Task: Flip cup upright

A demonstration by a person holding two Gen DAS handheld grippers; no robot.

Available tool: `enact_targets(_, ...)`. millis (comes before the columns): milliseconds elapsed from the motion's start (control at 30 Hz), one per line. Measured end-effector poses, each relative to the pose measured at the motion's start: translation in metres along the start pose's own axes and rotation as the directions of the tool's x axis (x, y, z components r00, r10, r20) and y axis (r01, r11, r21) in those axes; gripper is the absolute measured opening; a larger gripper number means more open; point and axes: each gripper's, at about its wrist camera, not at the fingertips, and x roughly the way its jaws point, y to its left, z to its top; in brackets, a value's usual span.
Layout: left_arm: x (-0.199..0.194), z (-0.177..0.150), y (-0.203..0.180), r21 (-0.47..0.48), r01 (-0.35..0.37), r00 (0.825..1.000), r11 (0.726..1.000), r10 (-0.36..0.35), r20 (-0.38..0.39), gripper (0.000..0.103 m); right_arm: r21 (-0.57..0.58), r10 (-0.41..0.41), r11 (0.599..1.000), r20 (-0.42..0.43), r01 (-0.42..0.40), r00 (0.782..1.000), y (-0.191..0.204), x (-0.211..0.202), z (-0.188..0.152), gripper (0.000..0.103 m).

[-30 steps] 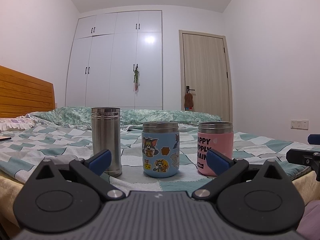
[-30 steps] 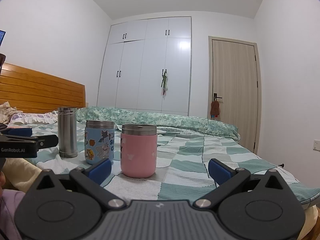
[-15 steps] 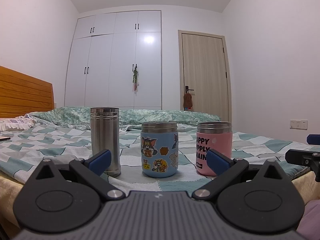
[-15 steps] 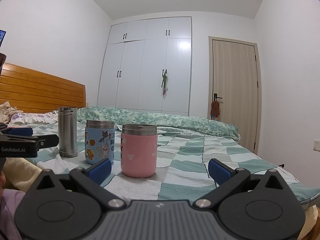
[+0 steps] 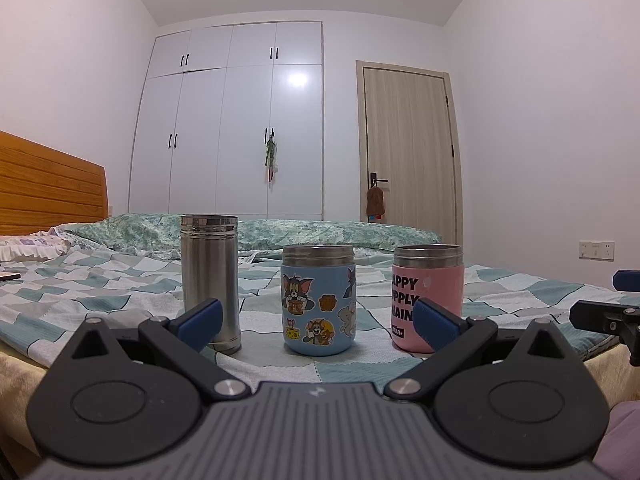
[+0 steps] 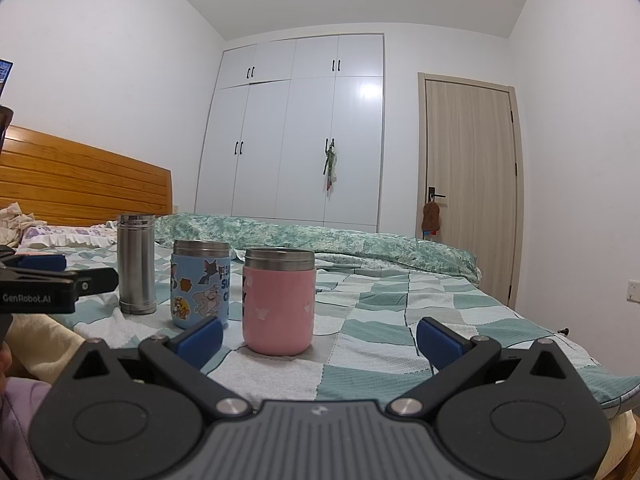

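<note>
Three cups stand upright in a row on the bed: a tall steel cup (image 5: pixel 210 280), a blue cartoon cup (image 5: pixel 319 300) and a pink cup (image 5: pixel 427 296). They also show in the right wrist view: steel (image 6: pixel 136 264), blue (image 6: pixel 200 284), pink (image 6: pixel 279 300). My left gripper (image 5: pixel 316 322) is open and empty, a little short of the blue cup. My right gripper (image 6: pixel 318 340) is open and empty, just in front and to the right of the pink cup.
The checked green bedspread (image 6: pixel 400 320) covers the bed. A wooden headboard (image 5: pixel 48 192) is at the left. A rolled green quilt (image 5: pixel 320 232) lies behind the cups. White wardrobe (image 5: pixel 248 128) and door (image 5: pixel 408 152) are at the back. The other gripper (image 5: pixel 608 316) shows at the right edge.
The left wrist view has shifted very slightly; the cups and both grippers stay as they were.
</note>
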Motion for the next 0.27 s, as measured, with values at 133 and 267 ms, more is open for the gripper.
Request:
enact_targets(133, -0.0020, -0.0002, -0.0001, -0.003, 0.000, 1.000, 1.000, 0.000, 0.010, 0.103, 0.000, 0.000, 1.000, 0.001, 0.000, 1.000, 0.0000, -0.0001, 0.0000, 0.103)
enact_targets(267, -0.0026, -0.0001, -0.0006, -0.005, -0.003, 1.000, 1.000, 0.003, 0.009, 0.103, -0.001, 0.000, 1.000, 0.000, 0.000, 1.000, 0.0000, -0.0001, 0.0000, 0.103)
